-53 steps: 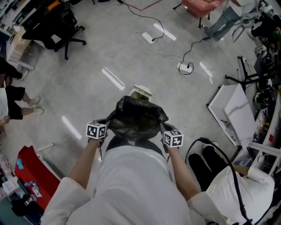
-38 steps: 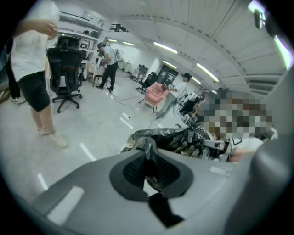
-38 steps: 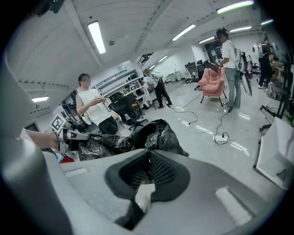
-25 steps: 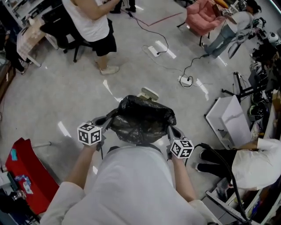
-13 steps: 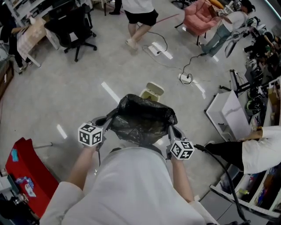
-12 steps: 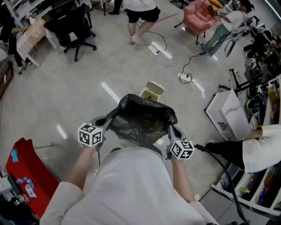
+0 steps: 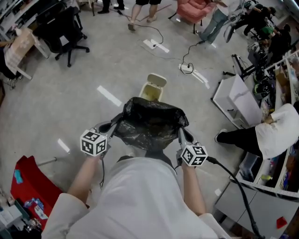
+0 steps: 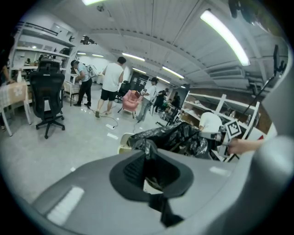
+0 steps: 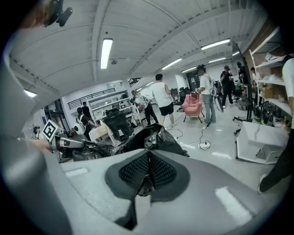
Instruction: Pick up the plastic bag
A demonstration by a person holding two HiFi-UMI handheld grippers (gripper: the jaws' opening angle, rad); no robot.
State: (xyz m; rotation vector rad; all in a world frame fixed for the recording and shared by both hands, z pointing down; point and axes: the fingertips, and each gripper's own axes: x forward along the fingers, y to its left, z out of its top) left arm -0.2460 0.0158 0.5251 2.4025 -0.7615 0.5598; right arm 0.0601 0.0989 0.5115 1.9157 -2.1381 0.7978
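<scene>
left gripper (image 7: 113, 125) is clamped shut on a pinch of black film at the left rim of the plastic bag (image 7: 150, 125), and right gripper (image 7: 180, 134) is shut on the opposite rim in the same way. in both gripper views the ribbed pads meet with crumpled film squeezed between them. the bag hangs stretched between the two tools, just in front of the person's white top, its mouth gathered upward and its body clear of the grey floor (image 7: 84, 93). to the lower left a red case (image 7: 25, 179) stands on the floor. just beyond the bag sits a small pale bin (image 7: 152, 91) with its lid tipped open. at the right a white panel (image 7: 233, 100) lies near a crouching person (image 7: 275, 133). farther off are a power strip (image 7: 187, 67) with its cable, a black office chair (image 7: 58, 28), and a pink chair (image 7: 194, 7).
</scene>
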